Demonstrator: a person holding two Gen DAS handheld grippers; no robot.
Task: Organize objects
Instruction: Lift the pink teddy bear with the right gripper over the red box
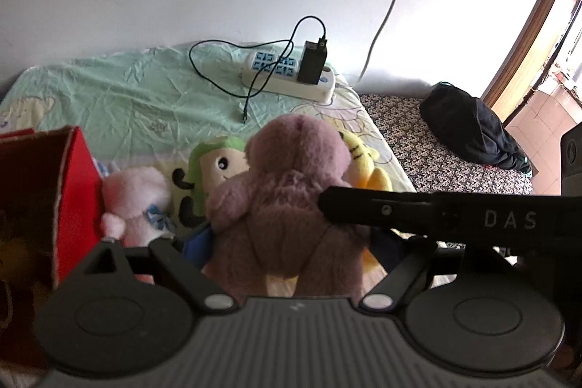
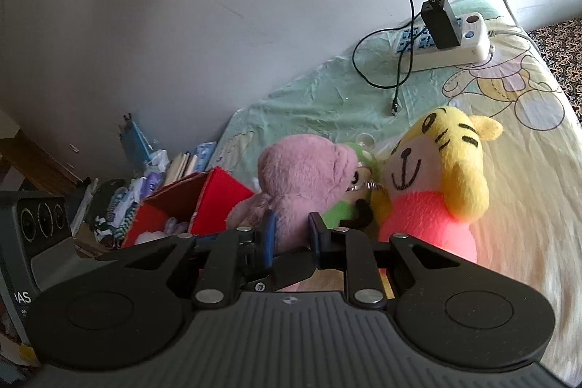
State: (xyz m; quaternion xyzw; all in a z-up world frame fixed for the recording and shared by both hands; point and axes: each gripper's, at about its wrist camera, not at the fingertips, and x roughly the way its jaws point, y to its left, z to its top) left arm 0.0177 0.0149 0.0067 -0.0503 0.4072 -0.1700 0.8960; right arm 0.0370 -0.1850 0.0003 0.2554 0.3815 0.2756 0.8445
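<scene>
A purple plush bear (image 1: 287, 202) sits between the fingers of my left gripper (image 1: 291, 242), which reaches around its body with its blue pads at its sides. My right gripper (image 2: 291, 235) is shut on part of the same purple bear (image 2: 305, 177); in the left wrist view its black body (image 1: 436, 217) crosses from the right. A yellow tiger plush (image 2: 436, 177) in a pink shirt stands right of the bear. A green-haired doll (image 1: 214, 166) and a pale pink plush (image 1: 138, 198) lie behind and left. A red cardboard box (image 2: 203, 206) stands open at the left.
A white power strip (image 2: 447, 42) with a black charger and cable lies on the green bedsheet (image 1: 127, 97) near the wall. A dark bag (image 1: 469, 126) lies on patterned bedding at the right. Clutter of books and packets (image 2: 145, 177) lies beside the bed at the left.
</scene>
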